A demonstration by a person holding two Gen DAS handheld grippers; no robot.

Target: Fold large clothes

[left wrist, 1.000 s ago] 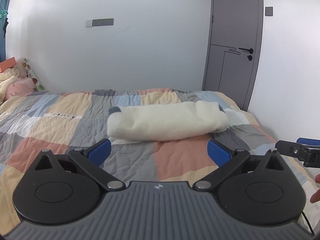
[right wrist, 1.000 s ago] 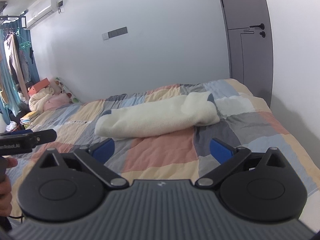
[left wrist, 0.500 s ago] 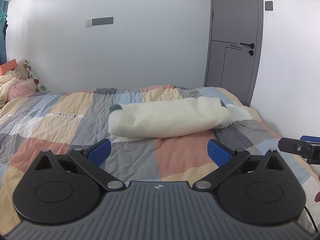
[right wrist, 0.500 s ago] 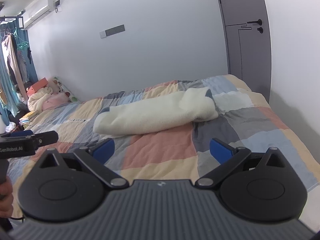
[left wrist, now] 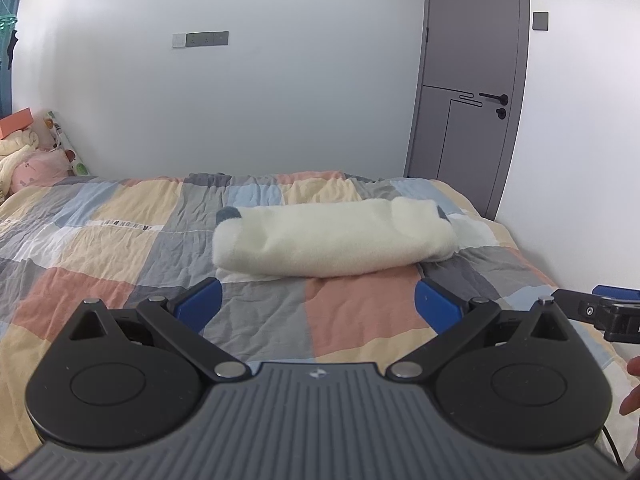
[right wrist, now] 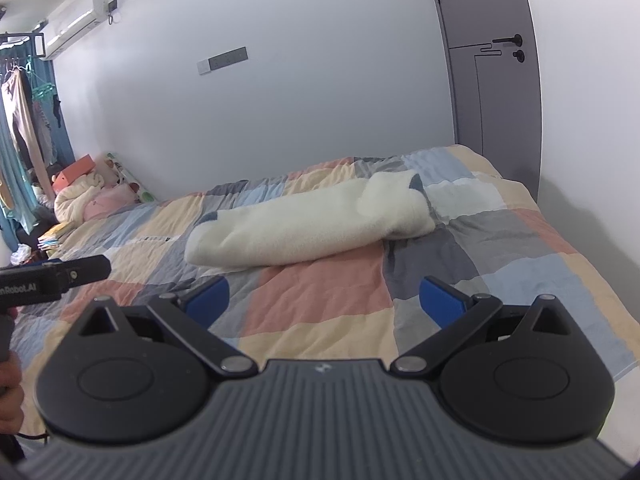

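In the left wrist view, the left gripper (left wrist: 316,306) is seen with its blue fingers (left wrist: 198,304) spread wide and nothing held between them. It is held above the near part of the patchwork quilt (left wrist: 120,248), well short of the cream fleece garment (left wrist: 332,240). The garment is laid as a long folded bundle across the quilt, with a grey trim showing at each end. Beyond the garment, a white wall is seen, and a grey door (left wrist: 472,92) stands to the right of the garment's far end. Pillows (left wrist: 28,164) are piled at the quilt's left edge. The right gripper (left wrist: 600,308) is partly seen at the right edge of this view, to the right of the garment and clear of it. In the right wrist view, the right gripper (right wrist: 324,304) is likewise shown released, its blue fingers (right wrist: 210,296) far apart and empty, held over the quilt (right wrist: 320,312) in front of the garment (right wrist: 308,228). The garment is seen lying diagonally on the quilt, untouched by either tool. The left gripper (right wrist: 56,276) is seen at the left edge, to the left of the garment, gripped by a hand (right wrist: 10,384).
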